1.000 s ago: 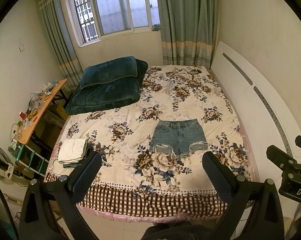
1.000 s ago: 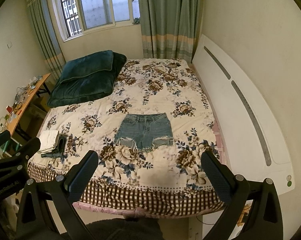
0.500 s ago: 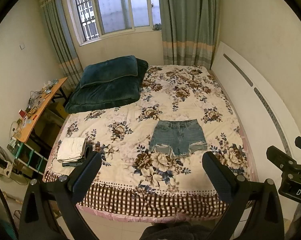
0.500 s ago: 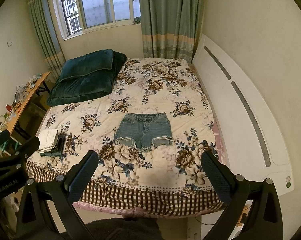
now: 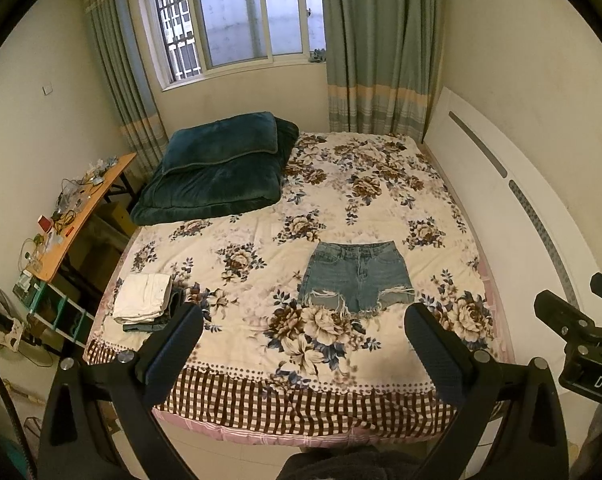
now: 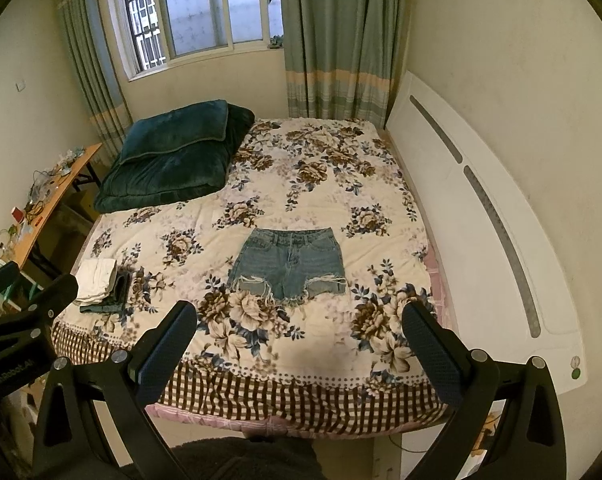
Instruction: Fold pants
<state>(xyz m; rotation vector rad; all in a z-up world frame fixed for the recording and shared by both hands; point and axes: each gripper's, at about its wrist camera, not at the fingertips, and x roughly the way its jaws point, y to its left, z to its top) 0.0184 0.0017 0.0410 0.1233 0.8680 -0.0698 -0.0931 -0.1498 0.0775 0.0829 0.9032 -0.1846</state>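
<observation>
A pair of blue denim shorts (image 5: 355, 276) with frayed hems lies flat and spread out on the floral bedspread (image 5: 261, 256), waistband toward the window. It also shows in the right wrist view (image 6: 289, 266). My left gripper (image 5: 303, 338) is open and empty, held off the near edge of the bed, well short of the shorts. My right gripper (image 6: 301, 336) is open and empty at a like distance. The right gripper shows at the right edge of the left wrist view (image 5: 581, 344). The left gripper shows at the left edge of the right wrist view (image 6: 17, 320).
A small stack of folded clothes (image 5: 143, 300) lies at the bed's near left corner. Dark green folded quilts (image 5: 217, 168) lie at the far left. A white headboard (image 5: 513, 208) runs along the right. A cluttered wooden desk (image 5: 77, 216) stands left of the bed.
Both views have shifted slightly, with the bed a touch lower in frame. The shorts have not moved and both grippers stay open.
</observation>
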